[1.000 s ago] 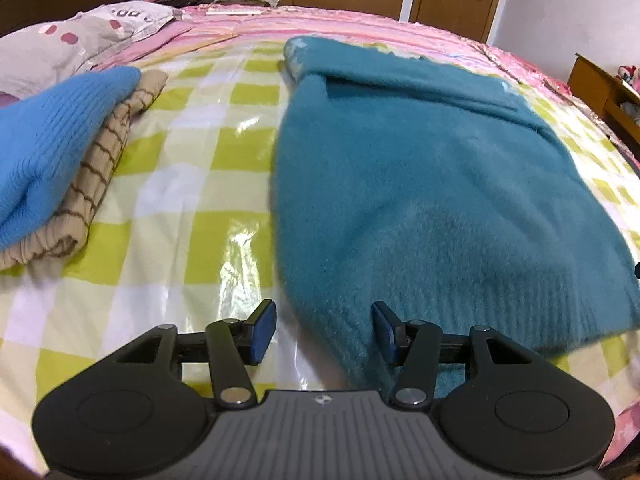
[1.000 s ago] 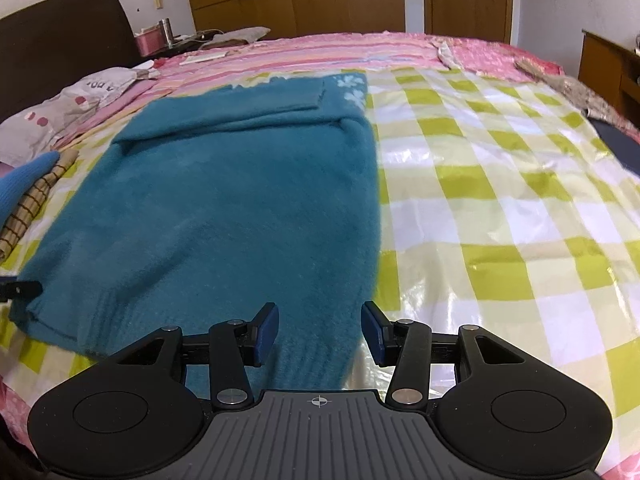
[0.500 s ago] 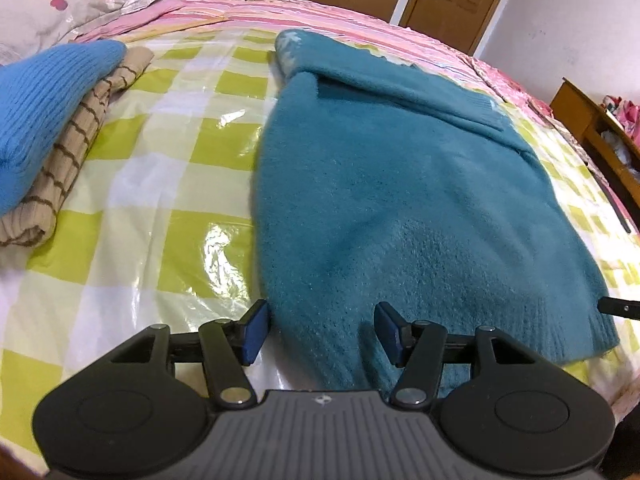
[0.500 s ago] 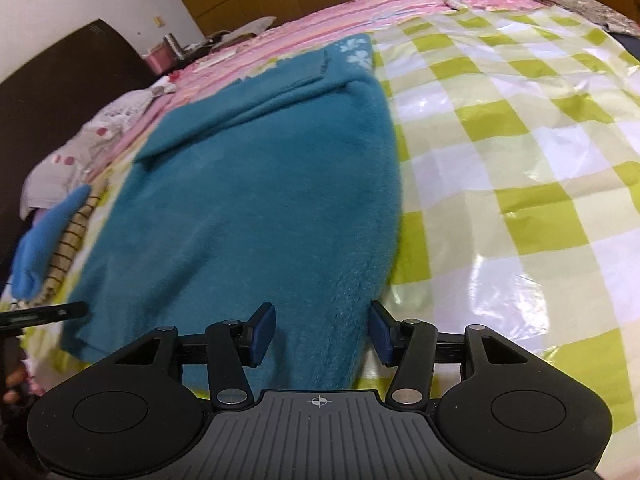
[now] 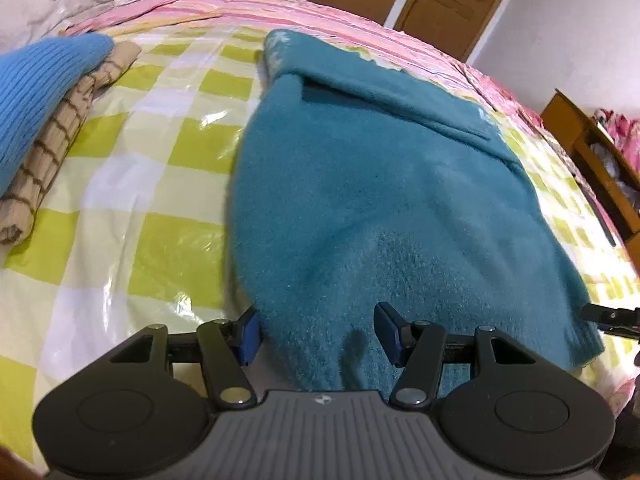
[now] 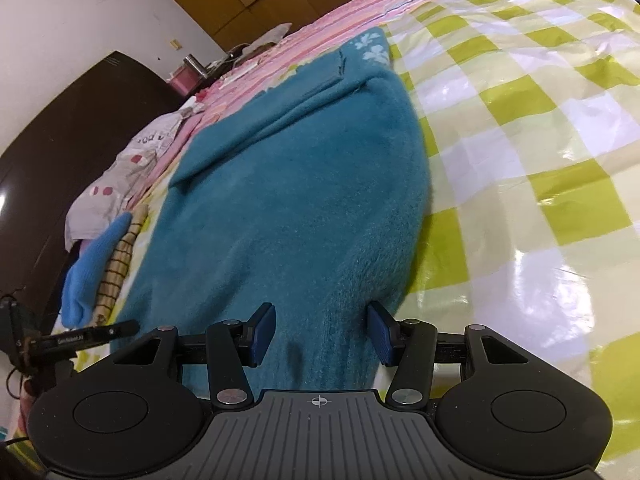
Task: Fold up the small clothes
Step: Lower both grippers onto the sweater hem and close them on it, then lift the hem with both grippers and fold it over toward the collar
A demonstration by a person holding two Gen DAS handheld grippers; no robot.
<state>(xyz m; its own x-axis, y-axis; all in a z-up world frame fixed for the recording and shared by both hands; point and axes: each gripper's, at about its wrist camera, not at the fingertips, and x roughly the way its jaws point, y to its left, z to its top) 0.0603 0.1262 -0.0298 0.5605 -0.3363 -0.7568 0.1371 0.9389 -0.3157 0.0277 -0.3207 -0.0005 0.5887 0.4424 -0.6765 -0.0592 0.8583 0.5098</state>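
Left wrist view: your left gripper (image 5: 318, 334) has closed in on the near hem corner of the fuzzy teal knit sweater (image 5: 384, 200), which a second ago lay just ahead of the fingers; now the fabric bulges up between the two blue pads (image 5: 249, 332), jaws spread wide and not yet clamped. The sweater lies flat on the bed's glossy yellow-and-white checked plastic sheet (image 5: 160, 184), one sleeve folded across its far end. A folded bright blue knit (image 5: 36, 92) atop a tan striped garment (image 5: 52, 152) sits well apart to the left, unchanged.

Right wrist view: your right gripper (image 6: 322, 334) has likewise dropped and rolled toward the opposite hem corner of the sweater (image 6: 288, 200). Half a second back the hem sat just beyond its pads (image 6: 382, 336); now the cloth rises between them, fingers released and wide apart. The checked sheet (image 6: 520, 128) fills the right side, the dark wooden headboard (image 6: 80, 120) the far left, and the folded stack shows small beside the sweater's left edge.
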